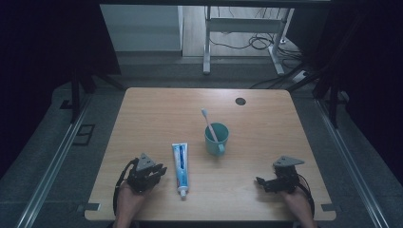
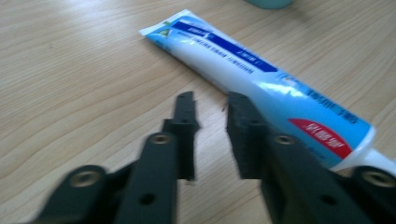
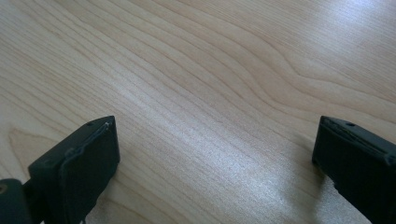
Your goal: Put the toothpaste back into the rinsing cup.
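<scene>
From the high view, my left gripper (image 1: 159,170) sits just left of the toothpaste tube (image 1: 180,167), which lies flat on the wooden table (image 1: 157,114) with its cap toward me, while my right gripper (image 1: 262,182) rests well to the tube's right and the teal cup (image 1: 216,138) holding a toothbrush (image 1: 209,124) stands just beyond the tube. In the left gripper view my jaws are nearly together with a narrow gap pinching nothing, the tube (image 2: 261,88) just beside the right jaw; closing like this, I judge, would miss it or nudge it aside, and its blue and red label print is too blurred to read. In the right gripper view my jaws are spread wide over bare table (image 3: 210,93).
</scene>
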Tool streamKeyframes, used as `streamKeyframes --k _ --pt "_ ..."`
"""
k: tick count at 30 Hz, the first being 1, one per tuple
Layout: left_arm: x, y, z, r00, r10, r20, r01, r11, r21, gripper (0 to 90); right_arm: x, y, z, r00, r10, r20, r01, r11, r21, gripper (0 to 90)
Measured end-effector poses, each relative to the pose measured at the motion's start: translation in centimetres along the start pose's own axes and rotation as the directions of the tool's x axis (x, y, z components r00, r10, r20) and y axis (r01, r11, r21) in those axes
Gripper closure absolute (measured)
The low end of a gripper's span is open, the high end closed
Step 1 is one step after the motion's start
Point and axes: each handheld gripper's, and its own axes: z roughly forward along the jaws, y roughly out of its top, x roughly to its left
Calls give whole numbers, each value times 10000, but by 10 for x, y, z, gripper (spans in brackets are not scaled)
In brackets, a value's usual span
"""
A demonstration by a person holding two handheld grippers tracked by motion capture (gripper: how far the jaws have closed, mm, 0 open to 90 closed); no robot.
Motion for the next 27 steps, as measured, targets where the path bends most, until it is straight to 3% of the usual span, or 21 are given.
streamKeyframes --k 7,8,13,16,18,27 --pt "-12 14 0 9979 172 631 -180 9998 116 888 0 0 0 10000 -2 -6 2 10000 1 8" --pt "-16 19 1 9958 245 878 -258 9996 145 892 0 0 0 10000 -1 -3 1 10000 -1 8" --pt "-26 28 6 9913 570 1185 -615 9975 349 896 0 0 0 10000 0 1 0 10000 -1 8" --pt "-35 36 13 9854 790 1506 -865 9953 438 896 0 0 0 10000 0 0 0 10000 0 8" --pt "-40 39 17 9824 971 1593 -1063 9930 507 896 0 0 0 10000 -1 1 1 10000 0 8" --pt "-53 43 37 9776 903 1902 -1141 9864 1182 896 0 0 0 10000 -1 -1 1 10000 -1 8"
